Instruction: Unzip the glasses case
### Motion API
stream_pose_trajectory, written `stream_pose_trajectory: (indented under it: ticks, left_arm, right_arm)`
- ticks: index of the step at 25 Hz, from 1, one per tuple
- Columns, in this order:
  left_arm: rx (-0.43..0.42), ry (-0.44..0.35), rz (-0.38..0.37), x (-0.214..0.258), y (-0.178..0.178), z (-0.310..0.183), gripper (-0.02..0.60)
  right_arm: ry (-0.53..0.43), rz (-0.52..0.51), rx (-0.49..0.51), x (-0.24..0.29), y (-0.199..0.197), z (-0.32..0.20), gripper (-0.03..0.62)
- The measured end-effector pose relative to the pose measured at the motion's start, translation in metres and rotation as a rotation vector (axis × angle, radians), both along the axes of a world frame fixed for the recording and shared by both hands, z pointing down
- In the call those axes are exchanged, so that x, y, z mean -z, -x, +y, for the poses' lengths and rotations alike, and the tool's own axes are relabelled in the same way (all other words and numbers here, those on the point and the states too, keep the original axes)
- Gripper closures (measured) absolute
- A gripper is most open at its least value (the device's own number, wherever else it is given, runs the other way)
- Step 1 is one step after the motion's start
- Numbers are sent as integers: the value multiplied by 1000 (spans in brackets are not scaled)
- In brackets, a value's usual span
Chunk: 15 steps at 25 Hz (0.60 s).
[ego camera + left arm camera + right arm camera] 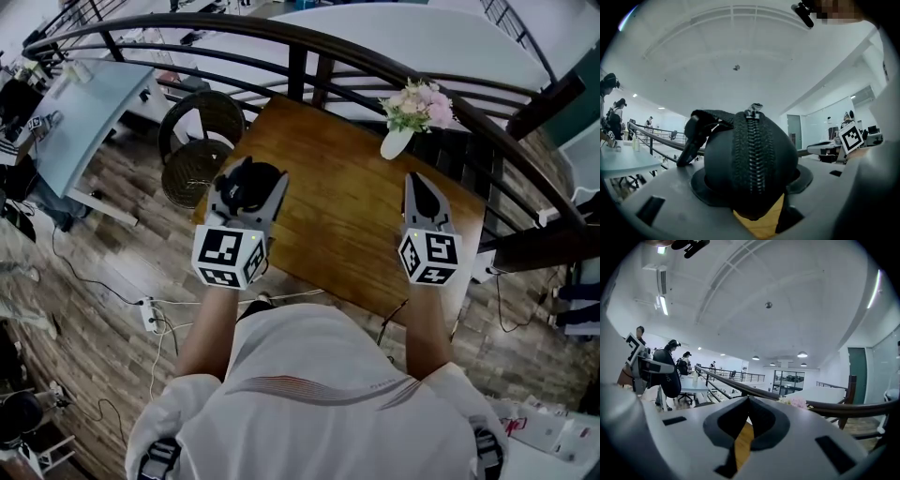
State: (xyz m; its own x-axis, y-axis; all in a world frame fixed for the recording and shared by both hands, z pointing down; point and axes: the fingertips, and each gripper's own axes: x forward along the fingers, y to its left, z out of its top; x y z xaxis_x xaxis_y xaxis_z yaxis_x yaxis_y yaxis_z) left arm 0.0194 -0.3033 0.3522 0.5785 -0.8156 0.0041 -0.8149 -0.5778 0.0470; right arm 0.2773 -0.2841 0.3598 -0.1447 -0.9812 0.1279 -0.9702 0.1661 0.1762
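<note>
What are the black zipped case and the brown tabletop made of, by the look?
Black rounded glasses case: matte, probably fabric or faux leather over a stiff shell; it keeps its dome shape. Its black zip: fine coil teeth, likely plastic. Brown tabletop: wood or veneer, satin sheen, grain streaks.

Open wooden table [342,225] lies between my left gripper [251,185] and right gripper [414,180], and I can pass there. At the far right corner a vase of flowers [405,122] blocks me. A dark railing [375,66] closes the far side. Round wicker baskets [194,169] crowd the table's left edge.
</note>
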Motion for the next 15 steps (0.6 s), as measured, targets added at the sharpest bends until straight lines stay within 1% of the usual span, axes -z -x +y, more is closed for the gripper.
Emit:
stream_pose_trajectory:
  ticks: [15]
  left_arm:
    - [-16, 31, -8, -9, -5, 10, 319]
  right_arm:
    - [6, -9, 28, 0, 9, 8, 543]
